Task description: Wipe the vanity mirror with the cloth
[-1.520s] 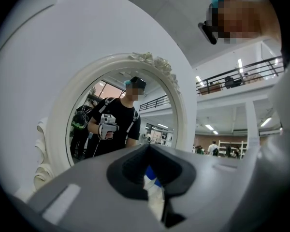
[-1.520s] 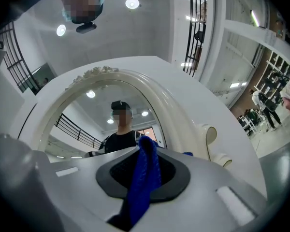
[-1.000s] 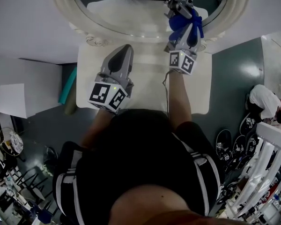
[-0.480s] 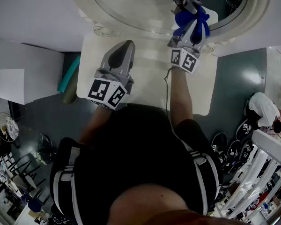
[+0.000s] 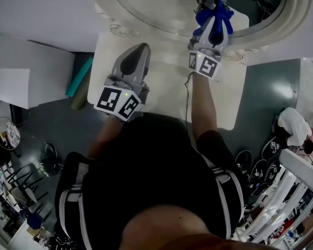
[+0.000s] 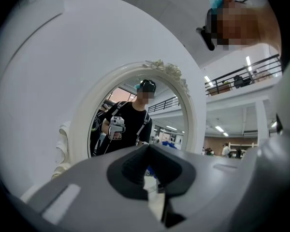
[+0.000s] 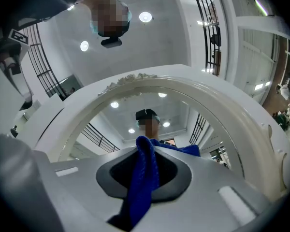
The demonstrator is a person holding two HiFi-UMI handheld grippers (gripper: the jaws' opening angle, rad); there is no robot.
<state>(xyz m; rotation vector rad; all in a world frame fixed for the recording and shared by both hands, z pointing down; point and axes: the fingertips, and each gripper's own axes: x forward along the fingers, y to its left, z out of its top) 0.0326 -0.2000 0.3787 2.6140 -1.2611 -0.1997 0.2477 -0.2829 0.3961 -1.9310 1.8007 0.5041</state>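
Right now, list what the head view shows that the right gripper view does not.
Head view only: the left tool, shut, held over the white vanity top; the person's dark shirt; the grey floor. Right gripper view only: the carved crest atop the mirror frame, and ceiling lights. Both: the right tool shut on the blue cloth, up at the oval mirror.

Fuzzy blue cloth [image 7: 142, 178]; glossy mirror glass [image 7: 101, 120] in a smooth cream frame [image 7: 208, 93].
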